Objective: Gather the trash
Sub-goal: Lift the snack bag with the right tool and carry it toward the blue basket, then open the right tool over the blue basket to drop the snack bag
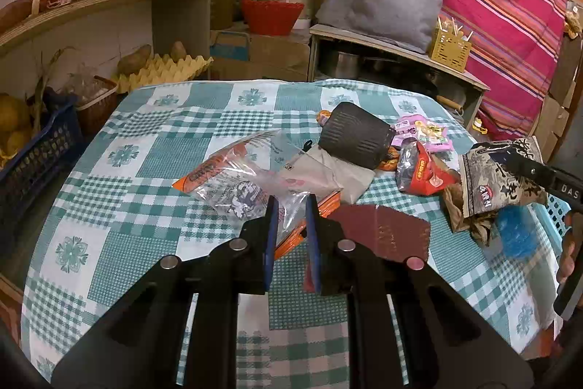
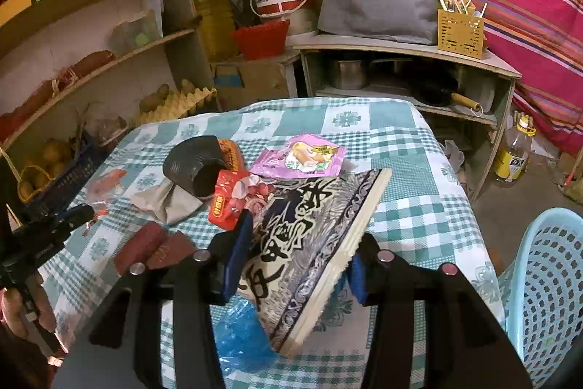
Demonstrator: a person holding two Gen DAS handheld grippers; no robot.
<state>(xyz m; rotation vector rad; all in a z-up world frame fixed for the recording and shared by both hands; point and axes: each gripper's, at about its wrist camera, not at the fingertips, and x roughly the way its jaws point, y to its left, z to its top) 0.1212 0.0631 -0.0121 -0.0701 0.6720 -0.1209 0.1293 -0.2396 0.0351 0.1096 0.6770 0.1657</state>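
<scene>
A green-and-white checked tablecloth [image 1: 145,148] covers the tabletop, with a light blue perforated basket [image 2: 546,279] just off its right edge. The right gripper [image 2: 295,261] grasps a large patterned snack bag [image 2: 313,236] between its jaws, lifted above the cloth near that edge. Toward the middle, the left gripper [image 1: 291,225] has its jaws closed on a clear plastic wrapper [image 1: 233,177] with orange print. Behind it lie a black cup [image 1: 355,135], a red packet [image 1: 424,172] and a pink packet [image 2: 306,157].
</scene>
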